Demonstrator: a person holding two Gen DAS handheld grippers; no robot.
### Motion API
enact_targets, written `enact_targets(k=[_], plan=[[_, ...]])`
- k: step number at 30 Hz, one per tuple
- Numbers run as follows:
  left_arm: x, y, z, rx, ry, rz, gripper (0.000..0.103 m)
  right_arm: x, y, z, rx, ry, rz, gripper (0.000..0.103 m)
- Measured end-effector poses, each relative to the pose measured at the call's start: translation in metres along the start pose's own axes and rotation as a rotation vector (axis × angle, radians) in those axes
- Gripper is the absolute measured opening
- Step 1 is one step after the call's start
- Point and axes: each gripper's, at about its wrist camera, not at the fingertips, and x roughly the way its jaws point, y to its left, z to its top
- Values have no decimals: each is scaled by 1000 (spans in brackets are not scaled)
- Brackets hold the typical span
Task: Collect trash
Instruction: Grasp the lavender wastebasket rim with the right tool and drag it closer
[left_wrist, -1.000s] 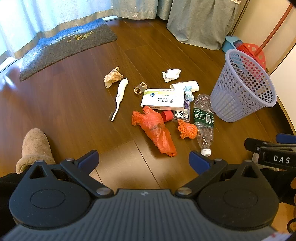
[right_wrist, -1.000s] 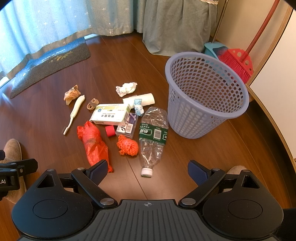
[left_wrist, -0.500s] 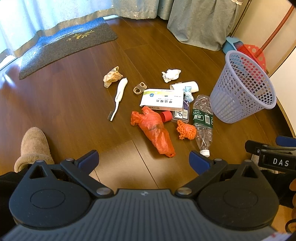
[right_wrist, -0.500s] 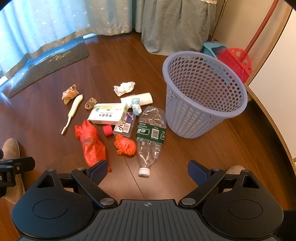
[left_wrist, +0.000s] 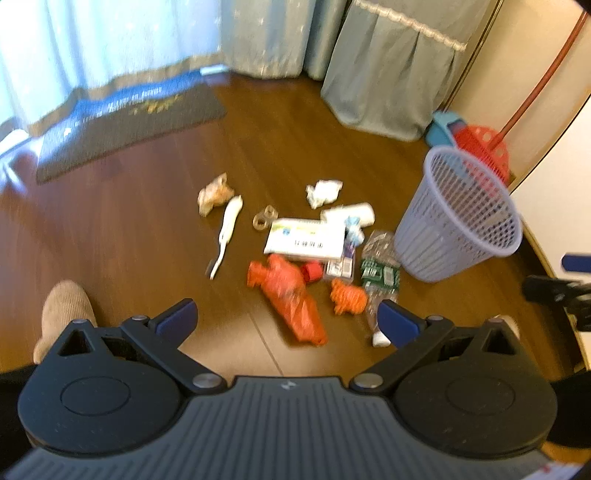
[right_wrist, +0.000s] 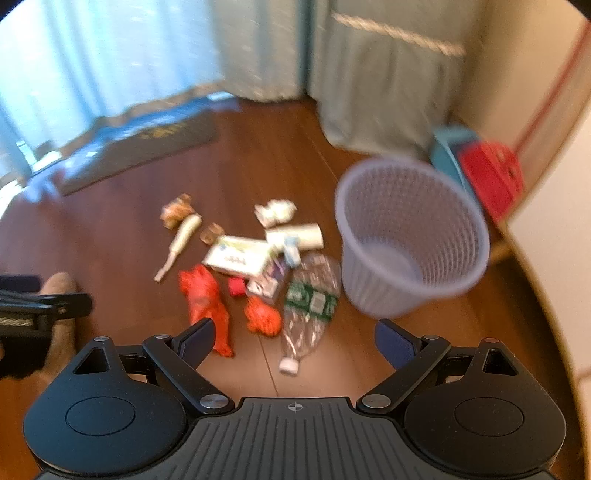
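Trash lies scattered on the wooden floor: an orange plastic bag (left_wrist: 291, 299) (right_wrist: 207, 302), an orange net ball (left_wrist: 347, 295) (right_wrist: 262, 315), a crushed clear bottle (left_wrist: 378, 280) (right_wrist: 310, 306), a white box (left_wrist: 308, 240) (right_wrist: 240, 256), a white crumpled tissue (left_wrist: 323, 192) (right_wrist: 275, 212) and a white toothbrush (left_wrist: 227, 230) (right_wrist: 181, 240). A lilac mesh basket (left_wrist: 458, 214) (right_wrist: 410, 236) stands to their right, nothing visible inside. My left gripper (left_wrist: 288, 321) and right gripper (right_wrist: 293, 338) hover above the floor, both open and holding nothing. Both views are blurred.
A dark doormat (left_wrist: 125, 125) lies by the curtains at the back left. A red broom and teal dustpan (left_wrist: 476, 136) lean behind the basket near a draped cloth (left_wrist: 388, 74). A person's slippered foot (left_wrist: 62, 314) stands at the left.
Both grippers have tilted up and pulled back from the pile, so more of the curtains shows. The trash and basket have not moved. Both stay open.
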Motion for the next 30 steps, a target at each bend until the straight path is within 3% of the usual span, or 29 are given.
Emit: enact_targets(k=[5, 12, 17, 22, 30], plan=[[-23, -4, 22, -7, -62, -24, 102, -40, -12, 35, -135, 12, 62, 91], [-21, -12, 40, 10, -73, -61, 102, -70, -58, 74, -187, -7, 93, 91], [-22, 0, 50, 20, -78, -50, 102, -71, -98, 79, -184, -28, 97, 91], [-22, 11, 58, 23, -65, -17, 102, -47, -125, 63, -145, -48, 127, 91], [-9, 15, 81, 103, -12, 16, 102, 30, -150, 34, -125, -12, 193, 91]])
